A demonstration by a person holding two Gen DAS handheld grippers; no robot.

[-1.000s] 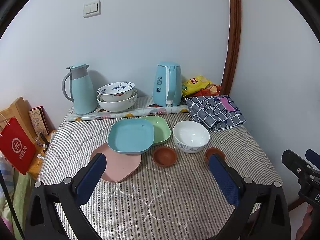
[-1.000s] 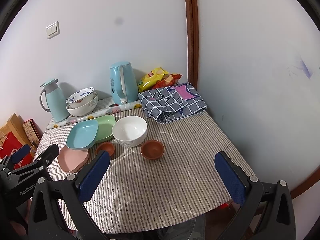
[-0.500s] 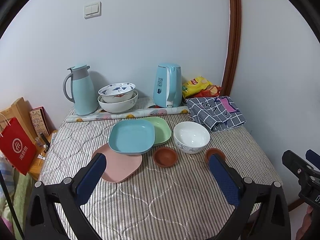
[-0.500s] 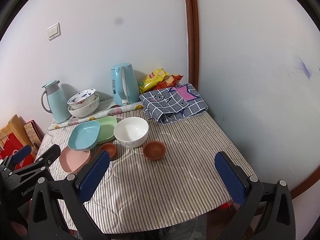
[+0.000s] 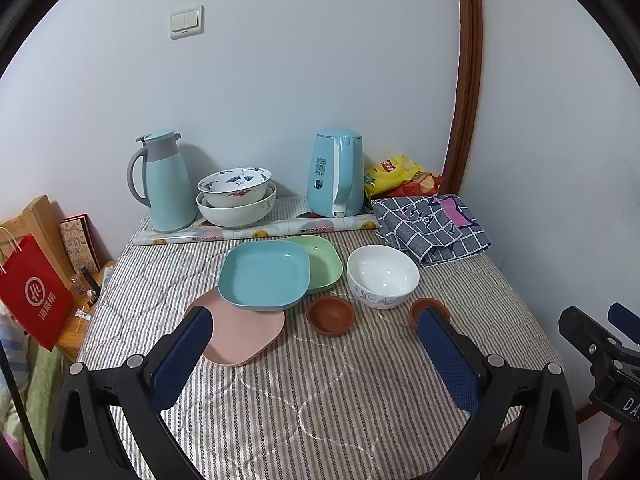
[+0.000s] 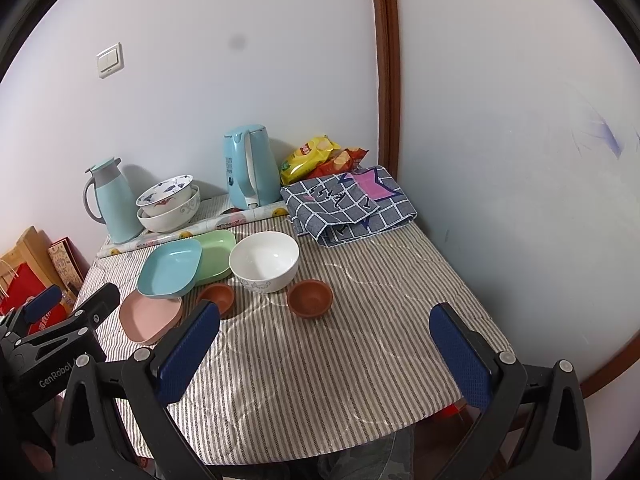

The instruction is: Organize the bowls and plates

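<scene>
Blue plate (image 5: 264, 272), green plate (image 5: 324, 258), pink plate (image 5: 244, 334), white bowl (image 5: 382, 274) with grey scrollwork, two terracotta-brown saucers (image 5: 330, 314), on a grey-and-white striped tablecloth (image 5: 320, 400).

Dishes mid-counter (image 5: 320, 400), kitchenware along the back wall.

Three plates (image 5: 264, 272) overlapping left of centre; big bowl (image 5: 382, 274) just right of them. Two small dishes: one (image 5: 330, 314) before the plates, other (image 5: 428, 306) right of it, before the bowl. Behind: jug (image 5: 162, 184) at left, stacked bowls (image 5: 236, 196), kettle (image 5: 336, 174), snack bags (image 5: 396, 174), folded cloth (image 5: 432, 226) at right. Bag (image 5: 34, 292) off the left edge.
</scene>
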